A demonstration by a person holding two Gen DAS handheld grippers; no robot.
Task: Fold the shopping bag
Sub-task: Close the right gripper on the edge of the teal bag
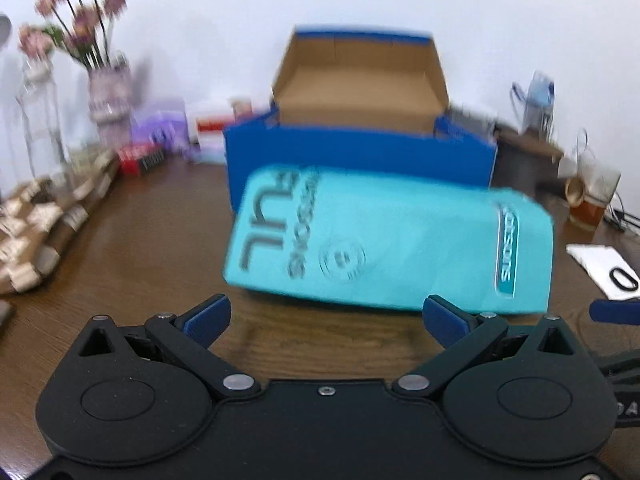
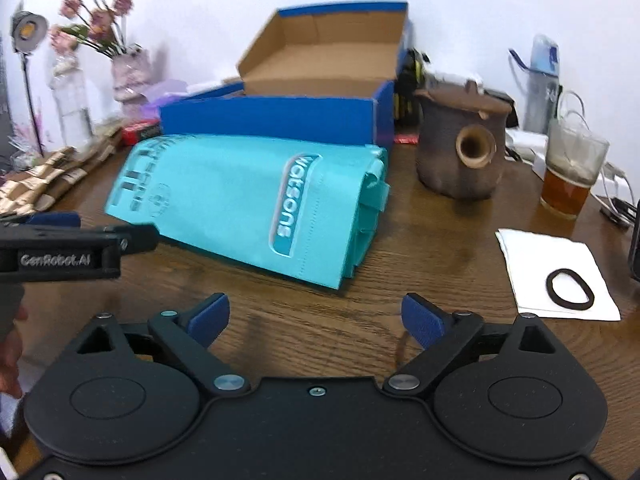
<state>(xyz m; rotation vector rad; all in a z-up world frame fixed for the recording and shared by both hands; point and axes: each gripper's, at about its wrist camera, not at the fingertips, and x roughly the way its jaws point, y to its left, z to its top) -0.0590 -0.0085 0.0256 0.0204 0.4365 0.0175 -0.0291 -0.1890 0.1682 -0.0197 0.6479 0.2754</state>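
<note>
Two spread grippers face a turquoise shopping bag point(image 2: 248, 196) that lies flat on the wooden table point(image 2: 420, 248), already folded into a long narrow panel. In the right wrist view the bag fills the centre left of the frame, its long axis slanting from the upper left down toward the lower centre, with the layered, handled end at the right edge of the panel. Its far side sits against, or just in front of, the open blue shoe box point(image 2: 280, 116); which of the two cannot be told.

The right gripper point(image 2: 316, 320) rests low in the frame, fingers wide apart and holding nothing, the near edge of the bag just beyond its tips and slightly left of centre. The left gripper point(image 1: 326, 320) is likewise open and empty in its own blurred view, the bag point(image 1: 392, 240) directly ahead and running across the frame from left to right. Seen from the right wrist, it reaches in at middle left point(image 2: 52, 220), close to the bag's lettered end.

Judging by this, each gripper is nearest one end of the panel, so a further fold would likely bring one short end over along the long axis.

A brown clay teapot point(image 2: 460, 148), a glass of tea point(image 2: 572, 176) and a white paper point(image 2: 560, 272) bearing a black band point(image 2: 570, 284) occupy the right side.
</note>
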